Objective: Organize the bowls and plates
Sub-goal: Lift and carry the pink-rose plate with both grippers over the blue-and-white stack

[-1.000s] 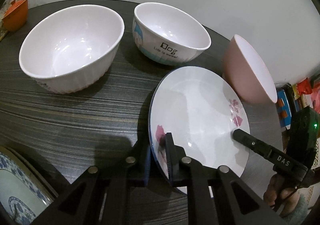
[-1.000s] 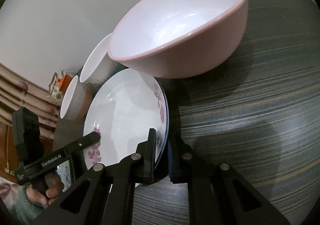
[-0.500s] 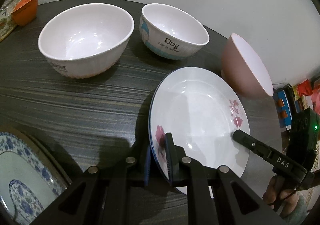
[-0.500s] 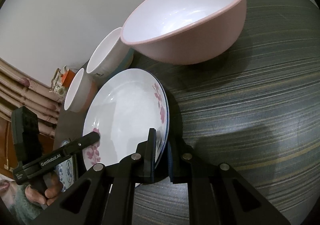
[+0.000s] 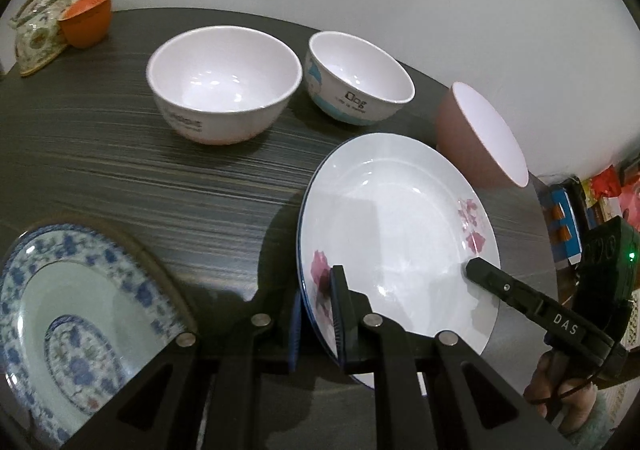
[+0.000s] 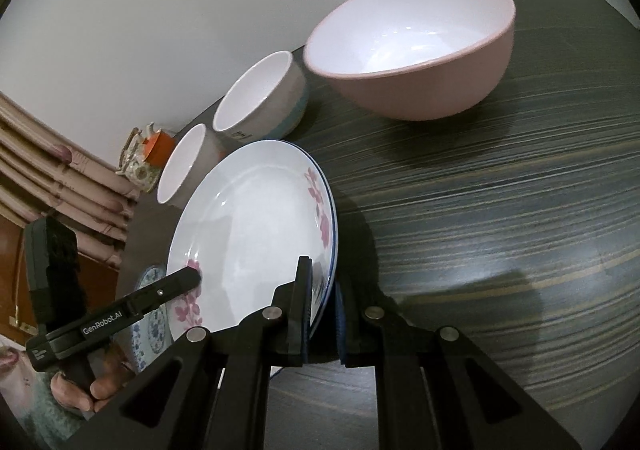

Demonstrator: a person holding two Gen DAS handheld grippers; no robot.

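Floral plate (image 5: 394,226) held clear of the table (image 5: 160,178), tilted, near the table's right edge and in front of the pink bowl (image 6: 416,50). Pinched on two opposite sides of its rim: left gripper (image 5: 316,314) clamped narrow on the near-left rim, right gripper (image 6: 322,308) clamped narrow on the rim across from it. Shadow on the dark wood beneath, no contact with the surface visible.

Likely in transit toward the blue-patterned plate (image 5: 60,314) at the near-left edge, for stacking; judged from the task only. To do it well: both clamps kept at even height so the plate levels out before lowering; equal pace on both sides so the rim neither twists nor slips from the pads; centred over the blue-patterned plate, then lowered gently until resting, and only then released, one side after the other.

Further out: ribbed white bowl (image 5: 224,84) and "Dog" bowl (image 5: 360,78) side by side toward the back edge, well apart from the carried plate. Orange cup (image 5: 86,22) and teapot (image 5: 36,38) at the far-left corner.
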